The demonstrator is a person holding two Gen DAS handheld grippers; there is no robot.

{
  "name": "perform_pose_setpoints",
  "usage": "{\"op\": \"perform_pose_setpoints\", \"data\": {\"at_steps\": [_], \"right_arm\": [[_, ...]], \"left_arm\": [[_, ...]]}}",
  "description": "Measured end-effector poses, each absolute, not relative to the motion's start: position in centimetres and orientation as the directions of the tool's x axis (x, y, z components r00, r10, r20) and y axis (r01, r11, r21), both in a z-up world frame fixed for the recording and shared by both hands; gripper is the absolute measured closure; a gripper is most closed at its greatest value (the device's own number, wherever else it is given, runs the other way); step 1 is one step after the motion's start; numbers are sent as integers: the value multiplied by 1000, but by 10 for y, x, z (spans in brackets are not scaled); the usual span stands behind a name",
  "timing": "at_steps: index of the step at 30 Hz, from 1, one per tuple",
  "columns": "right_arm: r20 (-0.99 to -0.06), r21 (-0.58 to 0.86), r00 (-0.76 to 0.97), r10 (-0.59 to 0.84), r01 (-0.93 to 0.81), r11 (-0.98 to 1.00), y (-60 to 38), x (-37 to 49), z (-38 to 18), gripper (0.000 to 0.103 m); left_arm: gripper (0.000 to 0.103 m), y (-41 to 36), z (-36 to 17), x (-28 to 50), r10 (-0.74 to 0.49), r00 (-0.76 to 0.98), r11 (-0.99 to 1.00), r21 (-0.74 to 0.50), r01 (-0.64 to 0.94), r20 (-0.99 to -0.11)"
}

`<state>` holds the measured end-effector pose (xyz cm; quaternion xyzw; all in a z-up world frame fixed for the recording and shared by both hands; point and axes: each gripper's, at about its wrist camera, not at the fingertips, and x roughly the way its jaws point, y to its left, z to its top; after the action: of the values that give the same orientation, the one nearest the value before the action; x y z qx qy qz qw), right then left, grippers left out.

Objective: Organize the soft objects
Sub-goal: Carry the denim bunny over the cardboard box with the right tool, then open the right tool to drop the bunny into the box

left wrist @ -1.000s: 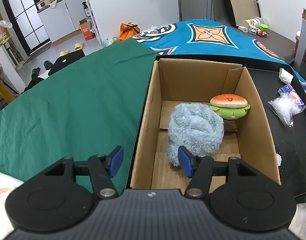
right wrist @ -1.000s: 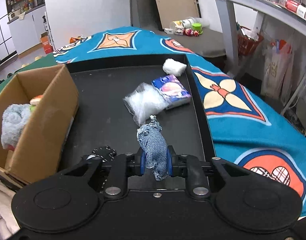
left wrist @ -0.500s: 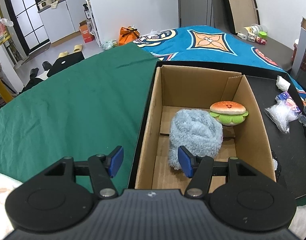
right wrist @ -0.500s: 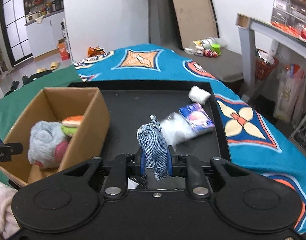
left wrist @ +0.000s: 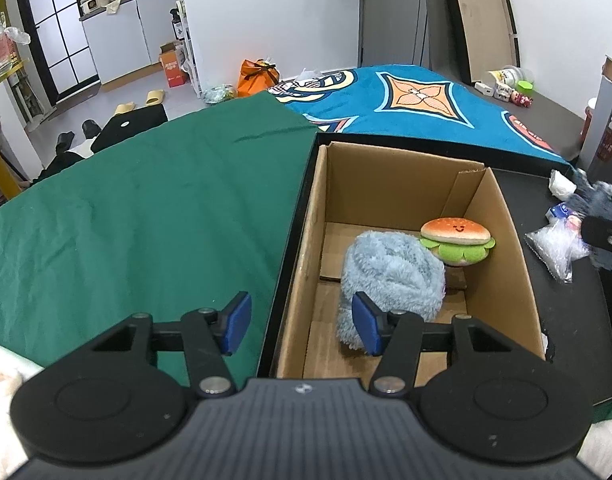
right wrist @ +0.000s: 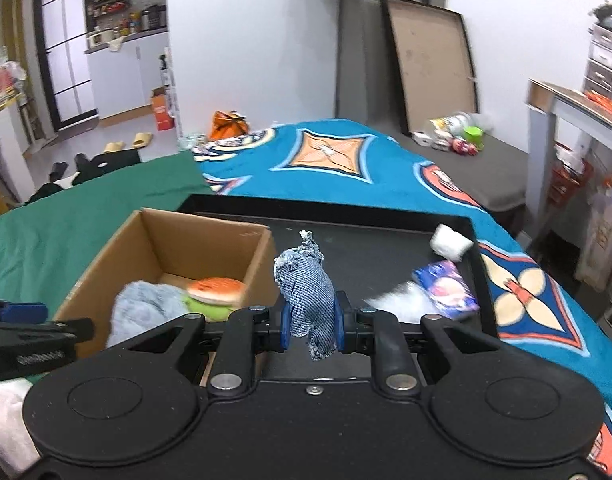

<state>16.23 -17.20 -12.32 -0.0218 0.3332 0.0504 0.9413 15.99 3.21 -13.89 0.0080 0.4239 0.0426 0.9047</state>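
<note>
An open cardboard box (left wrist: 510,248) holds a fluffy light-blue plush (left wrist: 390,272) and a burger plush (left wrist: 456,236) against its right wall. My left gripper (left wrist: 302,322) hovers over the box's near left wall. Its jaws are closing, with only that wall below the gap and no pad pressing on anything. My right gripper (right wrist: 311,326) is shut on a scrap of blue denim (right wrist: 306,292), held above the black tray just right of the box (right wrist: 106,256). The left wrist view shows that gripper and the denim (left wrist: 598,200) at the far right edge.
On the black tray (right wrist: 366,248) lie a clear plastic bag (left wrist: 554,244), a blue packet (right wrist: 446,288) and a white wad (right wrist: 450,242). A green cloth (left wrist: 146,220) spreads left of the box, and a blue patterned cloth (right wrist: 346,168) lies behind and to the right.
My right gripper has risen and swung left toward the box, still holding the denim. The left gripper has stayed over the box's left wall, its blue pads slightly closer together.
</note>
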Motion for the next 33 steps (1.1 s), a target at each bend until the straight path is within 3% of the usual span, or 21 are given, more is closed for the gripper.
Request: {"op": "perform_pose_setpoints", "data": {"at_steps": [4, 12, 20, 22, 24, 33], "right_arm": [[-618, -10, 777, 121, -162, 987, -154, 167, -117, 83], [-614, -22, 769, 178, -242, 970, -120, 181, -111, 82], [-618, -41, 759, 205, -291, 956, -97, 192, -110, 82], [-615, -36, 758, 218, -303, 952, -92, 195, -110, 77], [-611, -27, 756, 236, -317, 948, -87, 196, -108, 65], [-636, -6, 739, 221, -292, 957, -91, 193, -111, 49]], "left_arm": [[51, 35, -139, 161, 68, 642, 997, 28, -73, -764], [74, 41, -141, 166, 15, 637, 997, -39, -70, -770], [82, 52, -147, 171, -19, 621, 991, -96, -91, -783], [84, 54, -148, 172, -23, 618, 990, -104, -95, -786], [84, 56, -149, 173, -30, 617, 989, -113, -97, -787], [84, 57, -149, 173, -33, 614, 987, -122, -104, -789]]}}
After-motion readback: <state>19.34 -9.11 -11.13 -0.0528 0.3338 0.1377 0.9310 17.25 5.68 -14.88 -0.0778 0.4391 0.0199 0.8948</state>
